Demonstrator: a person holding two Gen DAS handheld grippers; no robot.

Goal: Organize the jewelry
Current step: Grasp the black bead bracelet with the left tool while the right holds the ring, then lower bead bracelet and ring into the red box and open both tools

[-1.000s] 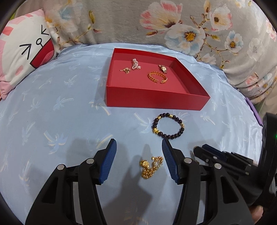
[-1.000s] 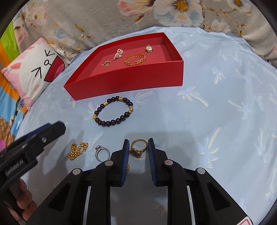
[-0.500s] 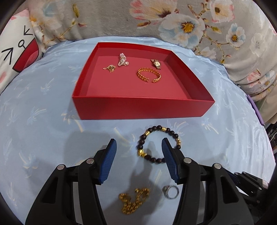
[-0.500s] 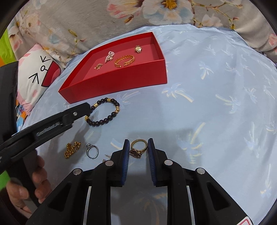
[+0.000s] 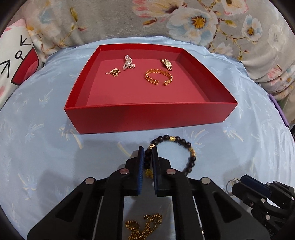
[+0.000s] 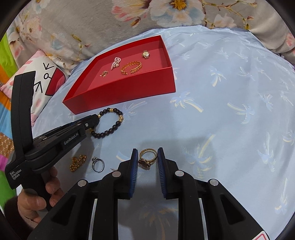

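My left gripper [image 5: 148,153] is shut on the near-left side of a dark bead bracelet [image 5: 184,144] with gold beads, which lies just in front of the red tray [image 5: 147,116]; it also shows in the right wrist view [image 6: 112,121]. My right gripper [image 6: 147,157] is shut on a gold ring [image 6: 147,157] with a dark red stone and holds it over the blue cloth. The tray [image 6: 129,88] holds a gold cuff [image 5: 158,76], a small watch [image 5: 166,64], a pearl piece [image 5: 128,62] and a small gold chain [image 5: 113,72].
A gold chain [image 6: 77,162] and a silver ring [image 6: 97,164] lie on the blue palm-print cloth [image 6: 230,110] left of my right gripper. Floral cushions [image 5: 147,16] rise behind the tray and a cartoon pillow [image 5: 12,61] lies at the left.
My left gripper moved forward past the gold chain to the bead bracelet and closed on it. My right gripper stays shut on the gold ring.
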